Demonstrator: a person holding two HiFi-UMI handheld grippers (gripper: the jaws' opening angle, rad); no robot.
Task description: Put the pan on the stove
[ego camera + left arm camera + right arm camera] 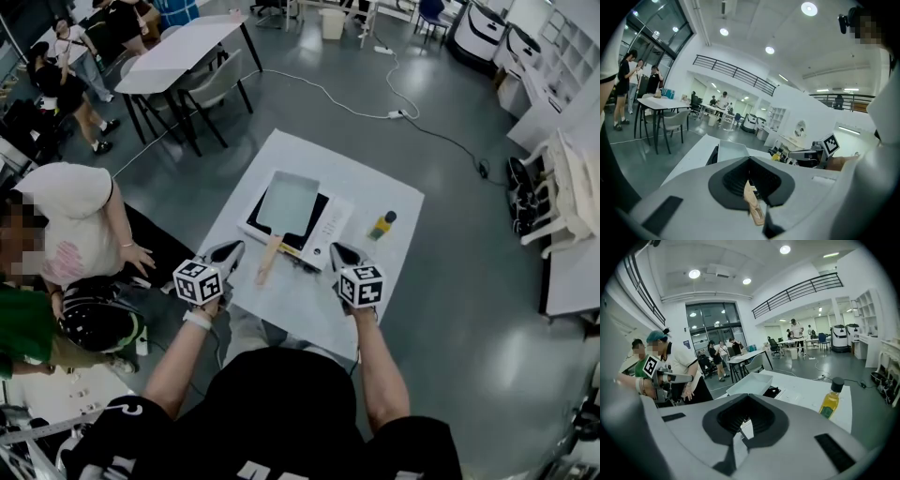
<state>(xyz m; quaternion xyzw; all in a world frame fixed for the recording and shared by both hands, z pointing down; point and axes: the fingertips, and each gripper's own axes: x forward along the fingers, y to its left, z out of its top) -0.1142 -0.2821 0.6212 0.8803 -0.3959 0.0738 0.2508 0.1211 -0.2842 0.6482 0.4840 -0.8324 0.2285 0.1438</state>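
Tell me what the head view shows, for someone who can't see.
A square pan with a wooden handle sits on a stove on a white table. The person's left claw and right claw, both shut, hover at either side of the handle. An oil bottle stands right of the stove.

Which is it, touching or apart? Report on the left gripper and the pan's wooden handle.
Apart. The head view shows bare white table between the shut left gripper and the wooden handle, which lies free beside it.
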